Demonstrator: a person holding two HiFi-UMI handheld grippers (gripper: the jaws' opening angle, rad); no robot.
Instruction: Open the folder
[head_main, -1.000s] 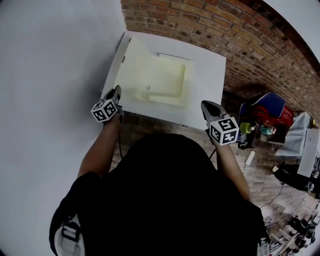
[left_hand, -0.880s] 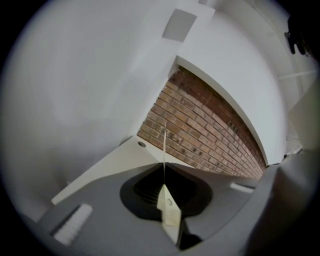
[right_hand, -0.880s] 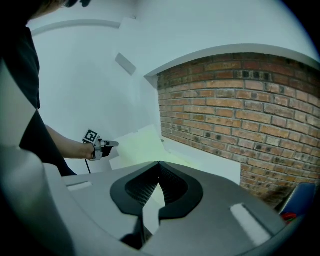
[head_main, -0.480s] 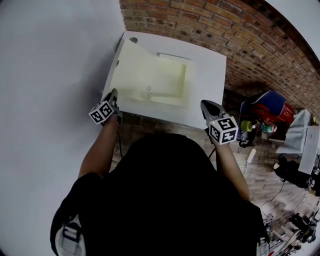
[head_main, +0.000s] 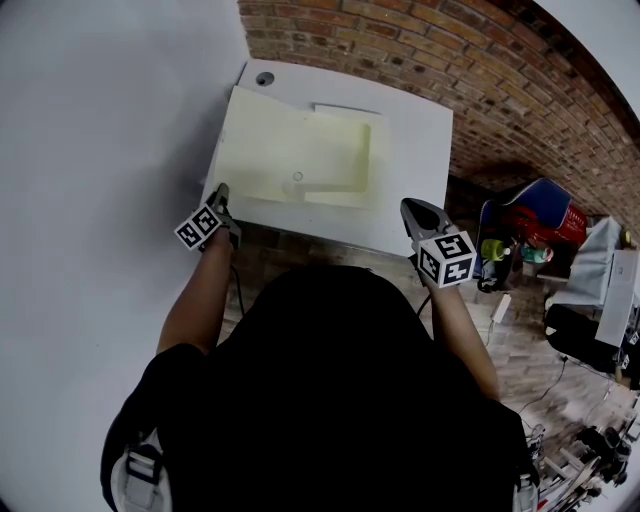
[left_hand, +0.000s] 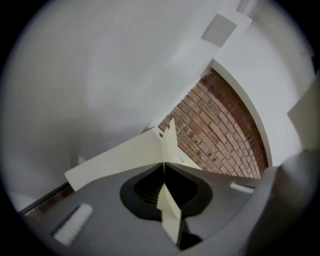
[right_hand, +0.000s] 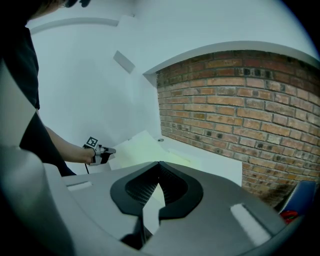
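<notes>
The left claw (head_main: 221, 191) is pressed shut on the near corner of the pale yellow folder (head_main: 290, 160). In the left gripper view a thin sheet of it runs edge-on straight between the jaws of that claw (left_hand: 163, 165), and the rest of the cover (left_hand: 122, 159) fans out ahead and to the left of them. From above, the folder lies open on the white counter (head_main: 415, 140), directly ahead of the left claw. Its cover is spread out flat towards the white wall (head_main: 100, 120), which stands just beyond that claw's outer side. The inner leaf with its darker pocket (head_main: 345, 150) sits further across, towards the right claw (head_main: 408, 207). A small round stud (head_main: 297, 177) shows near the folder's middle. The right claw hangs off the counter's near edge, well apart from the folder and level with the other claw. In the right gripper view its jaws (right_hand: 159, 163) meet at the tips with nothing between them. Past both claws rises the brick wall (head_main: 480, 80), against which the counter stands.
</notes>
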